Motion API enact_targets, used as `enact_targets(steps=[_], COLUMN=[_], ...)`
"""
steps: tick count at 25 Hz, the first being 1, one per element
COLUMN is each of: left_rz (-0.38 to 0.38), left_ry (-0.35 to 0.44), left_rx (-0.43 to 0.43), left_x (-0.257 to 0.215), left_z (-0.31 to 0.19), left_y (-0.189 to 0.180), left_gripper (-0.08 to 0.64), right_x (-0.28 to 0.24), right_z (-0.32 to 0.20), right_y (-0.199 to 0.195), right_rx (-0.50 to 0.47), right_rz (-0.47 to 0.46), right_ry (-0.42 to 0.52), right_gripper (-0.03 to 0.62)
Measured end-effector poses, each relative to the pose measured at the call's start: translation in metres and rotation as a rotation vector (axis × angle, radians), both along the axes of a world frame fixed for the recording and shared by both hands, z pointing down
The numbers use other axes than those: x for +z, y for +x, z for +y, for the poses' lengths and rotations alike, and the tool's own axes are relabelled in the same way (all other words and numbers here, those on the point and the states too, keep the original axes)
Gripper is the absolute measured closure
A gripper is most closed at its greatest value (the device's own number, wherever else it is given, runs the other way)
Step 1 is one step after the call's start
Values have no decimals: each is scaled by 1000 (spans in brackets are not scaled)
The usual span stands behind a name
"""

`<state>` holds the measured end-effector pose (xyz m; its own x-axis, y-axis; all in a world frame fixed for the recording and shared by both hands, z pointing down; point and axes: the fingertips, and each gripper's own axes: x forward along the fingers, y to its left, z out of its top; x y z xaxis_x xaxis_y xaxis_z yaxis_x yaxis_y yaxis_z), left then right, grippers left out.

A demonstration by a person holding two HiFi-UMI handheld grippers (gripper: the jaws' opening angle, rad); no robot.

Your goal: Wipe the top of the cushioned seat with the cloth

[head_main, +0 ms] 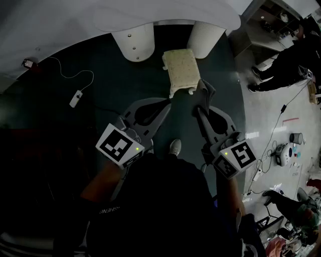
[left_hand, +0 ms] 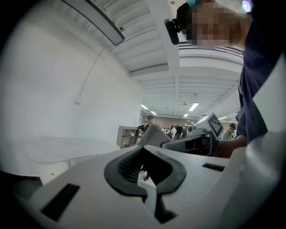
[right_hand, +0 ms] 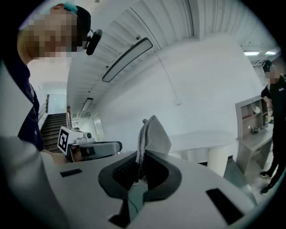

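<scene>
The cushioned seat (head_main: 181,70), a small pale yellow stool, stands on the dark floor below the white table. My right gripper (head_main: 200,107) is shut on a grey cloth (head_main: 205,92), which hangs just beside the seat's near right corner. In the right gripper view the cloth (right_hand: 154,134) sticks up from between the closed jaws (right_hand: 142,154). My left gripper (head_main: 168,102) is shut with nothing in it, its tip just short of the seat's near edge. The left gripper view shows its jaws (left_hand: 144,150) meeting at the tip, with the cloth (left_hand: 152,134) beyond them.
Two thick white table legs (head_main: 134,40) (head_main: 205,37) stand behind the seat under the white tabletop (head_main: 150,12). A power strip with cable (head_main: 75,98) lies on the floor at left. A person (head_main: 286,65) stands at right, and loose items (head_main: 283,153) lie on the pale floor.
</scene>
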<state>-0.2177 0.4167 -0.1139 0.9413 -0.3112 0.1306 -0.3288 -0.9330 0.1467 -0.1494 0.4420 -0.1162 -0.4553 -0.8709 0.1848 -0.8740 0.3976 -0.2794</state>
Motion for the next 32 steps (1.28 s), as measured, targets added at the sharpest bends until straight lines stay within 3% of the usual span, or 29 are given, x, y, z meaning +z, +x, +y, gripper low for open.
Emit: enact_targets(steps=[14, 20, 32], left_rz=[-11, -18, -15], left_ry=[-11, 9, 30], left_rx=[-35, -76, -120], left_x=[26, 3, -3], left_z=[10, 39, 49], left_y=[9, 43, 66], left_gripper=[552, 552, 552], right_x=[31, 12, 8], right_z=[12, 39, 52], right_y=[23, 65, 101], right_rx=[8, -23, -42], right_rz=[-2, -10, -23], right_ry=[-19, -7, 22], right_gripper=[560, 560, 560])
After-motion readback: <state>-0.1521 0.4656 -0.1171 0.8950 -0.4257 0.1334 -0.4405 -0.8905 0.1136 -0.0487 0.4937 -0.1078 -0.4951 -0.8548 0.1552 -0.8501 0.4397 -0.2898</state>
